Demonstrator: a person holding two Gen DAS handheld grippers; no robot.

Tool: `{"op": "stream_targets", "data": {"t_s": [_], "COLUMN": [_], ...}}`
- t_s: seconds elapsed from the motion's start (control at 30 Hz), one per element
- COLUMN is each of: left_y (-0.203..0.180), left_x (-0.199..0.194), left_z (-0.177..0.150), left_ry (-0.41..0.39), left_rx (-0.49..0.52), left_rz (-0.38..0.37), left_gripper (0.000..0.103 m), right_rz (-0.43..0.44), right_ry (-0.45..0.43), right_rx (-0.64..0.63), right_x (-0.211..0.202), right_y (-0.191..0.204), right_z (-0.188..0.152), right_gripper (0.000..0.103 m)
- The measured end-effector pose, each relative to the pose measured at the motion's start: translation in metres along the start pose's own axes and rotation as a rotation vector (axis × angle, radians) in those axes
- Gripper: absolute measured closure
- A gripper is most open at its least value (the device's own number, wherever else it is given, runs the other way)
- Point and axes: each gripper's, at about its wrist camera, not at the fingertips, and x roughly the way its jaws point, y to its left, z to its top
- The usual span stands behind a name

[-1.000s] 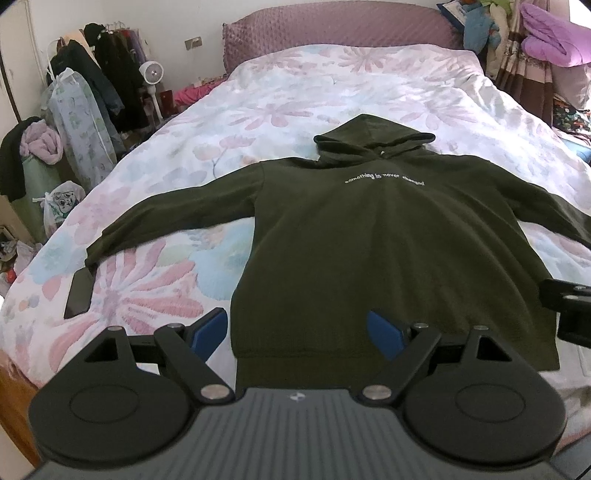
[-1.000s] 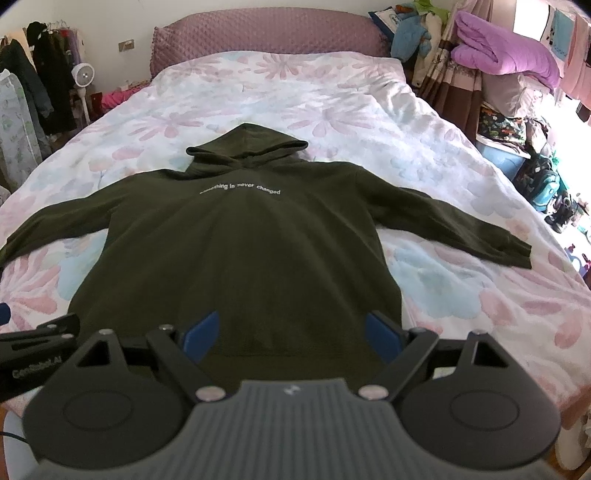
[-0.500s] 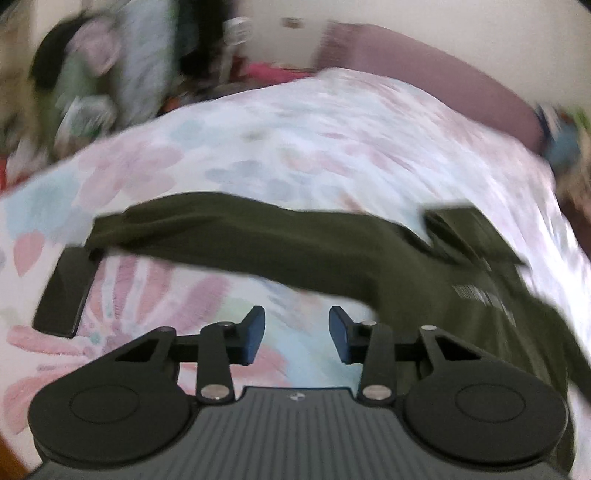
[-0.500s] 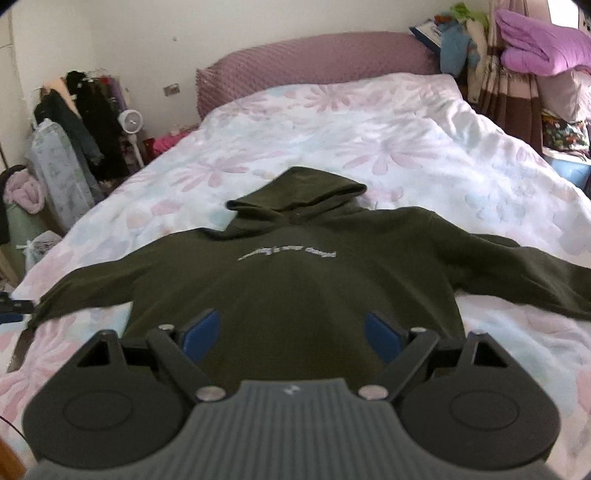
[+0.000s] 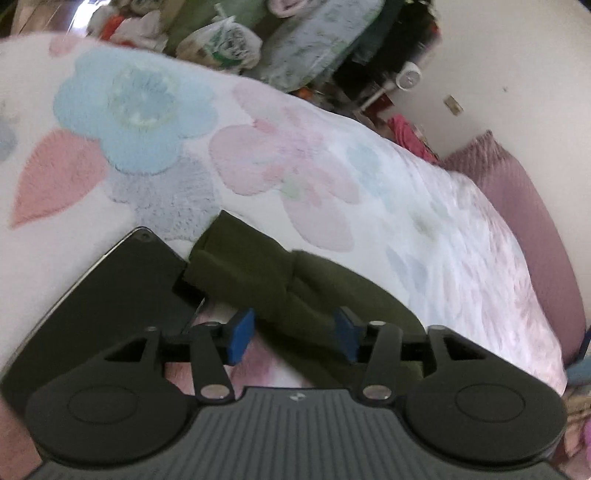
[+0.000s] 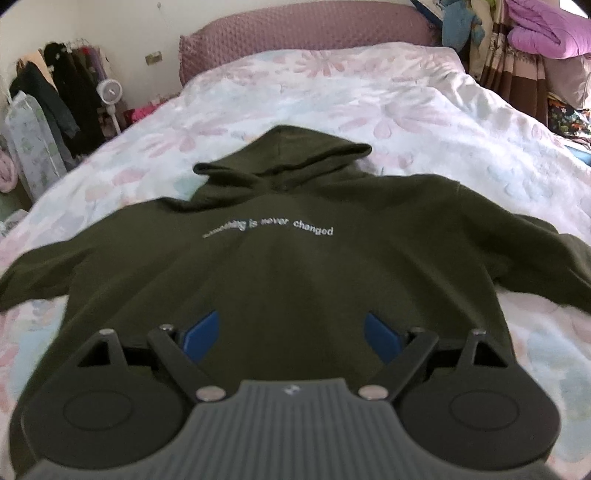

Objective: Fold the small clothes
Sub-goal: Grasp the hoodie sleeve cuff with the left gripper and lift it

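Observation:
A dark olive hoodie (image 6: 295,266) with white lettering lies flat, front up, on a flowered bedspread (image 6: 406,99). Its hood points toward the headboard. In the left wrist view its left sleeve (image 5: 317,295) runs between the blue pads of my left gripper (image 5: 293,334), and the cuff (image 5: 240,266) lies just beyond them. These jaws are opening and the pads stand clear of the cloth on both sides. My right gripper (image 6: 291,332) hovers low over the hoodie's lower body, open wide with nothing pinched.
A black flat phone-like slab (image 5: 122,291) lies on the bedspread (image 5: 295,166), touching the cuff on its left. Bags and hanging clothes (image 5: 218,40) crowd the floor past that bed edge. A purple headboard (image 6: 295,33), a small fan (image 6: 109,90) and piled bedding (image 6: 546,29) ring the bed.
My left gripper swung from the hoodie's hem out to the left sleeve cuff, dropping and rolling, and its jaws narrowed. My right gripper came lower and closer over the hoodie's body.

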Motion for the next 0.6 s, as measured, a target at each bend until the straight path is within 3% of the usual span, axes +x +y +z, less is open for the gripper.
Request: {"op": "stream_targets", "data": {"t_s": [0.13, 0.2, 0.27, 0.33, 0.47, 0.6], "left_y": [0.009, 0.009, 0.003, -0.007, -0.055, -0.157], "left_x": [0.022, 0.027, 0.027, 0.023, -0.009, -0.072], "left_z": [0.011, 0.015, 0.018, 0.018, 0.011, -0.014], "left_ry": [0.011, 0.002, -0.017, -0.040, -0.149, -0.293], "left_rx": [-0.045, -0.031, -0.017, 0.008, 0.136, 0.421], "left_rz": [0.068, 0.086, 0.128, 0.146, 0.164, 0.077], "left_gripper": [0.045, 0.058, 0.088, 0.091, 0.092, 0.092], "right_rz": [-0.008, -0.006, -0.013, -0.040, -0.107, -0.079], "right_ry": [0.005, -0.004, -0.005, 0.024, 0.082, 0.075], "right_rx": [-0.001, -0.019, -0.041, -0.065, -0.084, -0.063], "right_x": [0.012, 0.013, 0.015, 0.019, 0.028, 0.022], "right_y": [0.005, 0.008, 0.007, 0.005, -0.007, -0.030], "right_z": [0.003, 0.003, 0.003, 0.003, 0.004, 0.006], "right_gripper": [0.021, 0.021, 0.021, 0.021, 0.021, 0.024]}}
